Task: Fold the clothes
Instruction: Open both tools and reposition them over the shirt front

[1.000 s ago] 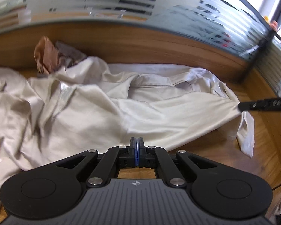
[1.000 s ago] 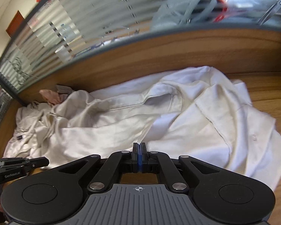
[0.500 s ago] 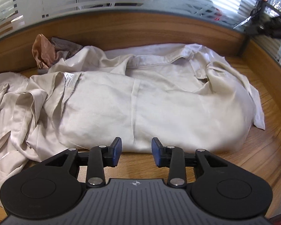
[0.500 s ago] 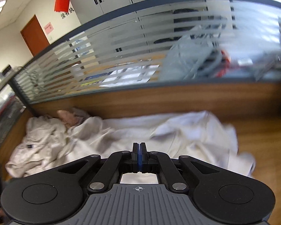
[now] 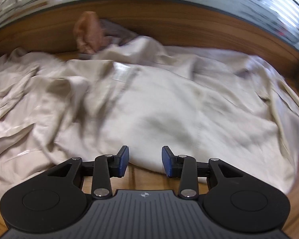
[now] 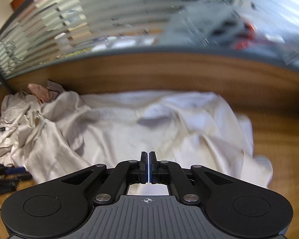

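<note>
Cream, crumpled cotton shirt [image 5: 169, 107] spread crosswise on the wooden desk [image 5: 147, 175], near hem just ahead of the left gripper [image 5: 145, 161] fingers, parted and empty; right gripper [image 6: 148, 167] fingers pressed together.

Left gripper [image 5: 145, 160] jaws now parted, lower over the cream garment's [image 5: 169, 107] near edge, formerly pinched together.

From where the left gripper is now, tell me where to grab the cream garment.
Probably the near hem of the cream garment, coming in low from the front. That edge lies doubled on the wooden desk, right ahead of the open left gripper, thin enough to pinch.
</note>
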`<state>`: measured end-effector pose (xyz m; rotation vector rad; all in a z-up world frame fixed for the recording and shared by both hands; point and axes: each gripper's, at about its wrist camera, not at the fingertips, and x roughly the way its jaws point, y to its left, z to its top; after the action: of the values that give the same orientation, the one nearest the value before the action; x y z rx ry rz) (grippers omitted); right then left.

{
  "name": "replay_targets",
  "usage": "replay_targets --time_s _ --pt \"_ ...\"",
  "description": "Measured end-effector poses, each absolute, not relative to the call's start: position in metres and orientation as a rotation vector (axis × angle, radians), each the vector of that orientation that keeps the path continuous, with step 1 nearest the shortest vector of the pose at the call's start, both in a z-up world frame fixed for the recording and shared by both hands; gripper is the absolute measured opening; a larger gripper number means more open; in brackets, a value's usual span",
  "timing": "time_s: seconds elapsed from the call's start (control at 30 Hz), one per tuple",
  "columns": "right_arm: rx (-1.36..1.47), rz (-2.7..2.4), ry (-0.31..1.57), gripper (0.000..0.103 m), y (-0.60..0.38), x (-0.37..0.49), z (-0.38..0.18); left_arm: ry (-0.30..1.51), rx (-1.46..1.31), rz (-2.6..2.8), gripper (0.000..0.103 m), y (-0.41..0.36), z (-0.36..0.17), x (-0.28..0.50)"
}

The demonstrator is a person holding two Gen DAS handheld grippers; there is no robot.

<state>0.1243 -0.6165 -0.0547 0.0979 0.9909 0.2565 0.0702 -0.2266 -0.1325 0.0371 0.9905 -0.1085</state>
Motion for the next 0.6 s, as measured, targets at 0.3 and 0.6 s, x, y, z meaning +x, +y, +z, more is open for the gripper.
replay_targets --time_s 0.3,0.6 --pt "0.2 0.085 1.107 0.007 -0.642 0.075 -0.095 0.992 0.028 0.047 0.041 -0.196 -0.138 0.097" --pt "0.187 0.015 1.144 0.039 -0.647 0.064 -0.119 1.025 -0.026 0.052 0.043 -0.188 -0.15 0.115"
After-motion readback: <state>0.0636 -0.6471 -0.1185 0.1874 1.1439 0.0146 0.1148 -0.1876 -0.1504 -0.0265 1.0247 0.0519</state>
